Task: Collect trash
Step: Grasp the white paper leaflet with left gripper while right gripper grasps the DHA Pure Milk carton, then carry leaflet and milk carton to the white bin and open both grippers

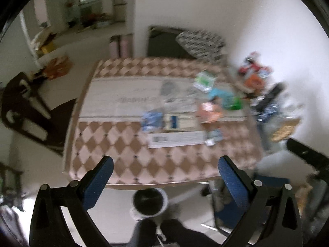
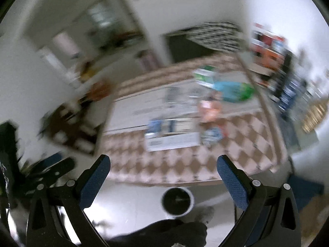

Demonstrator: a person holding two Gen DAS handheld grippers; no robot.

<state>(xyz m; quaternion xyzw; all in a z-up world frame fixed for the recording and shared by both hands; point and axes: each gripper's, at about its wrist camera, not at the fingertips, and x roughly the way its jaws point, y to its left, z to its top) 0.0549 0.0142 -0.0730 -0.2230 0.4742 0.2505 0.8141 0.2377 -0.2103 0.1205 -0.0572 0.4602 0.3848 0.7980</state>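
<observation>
Both wrist cameras look down from above at a table covered in a pink-and-brown diamond pattern, filling the middle of each frame. Both views are blurred, the right wrist view more so.

The left gripper sits at the bottom of its frame with its 2 blue-padded fingers spread wide and nothing between them. The right gripper is the same: spread wide, empty, at the bottom of its frame. Both hang above the near edge of the table, well apart from anything on it.

The trash lies scattered at the centre and right of centre of the table: a crumpled blue wrapper, a white paper strip with print on it just below that, an orange packet to the right, and a green-and-white packet higher up. Exact items are too blurred to name further.

A round bin with a white rim and dark inside stands on the floor at bottom centre, just below the table's near edge, between the grippers' fingers in the frame. It also shows in the right wrist view.

Judging from this, collecting has not begun; this looks like the approach. The next move likely calls for lowering 1 gripper toward the nearest piece, perhaps the paper strip, closing on it, then carrying it back to the bin.
</observation>
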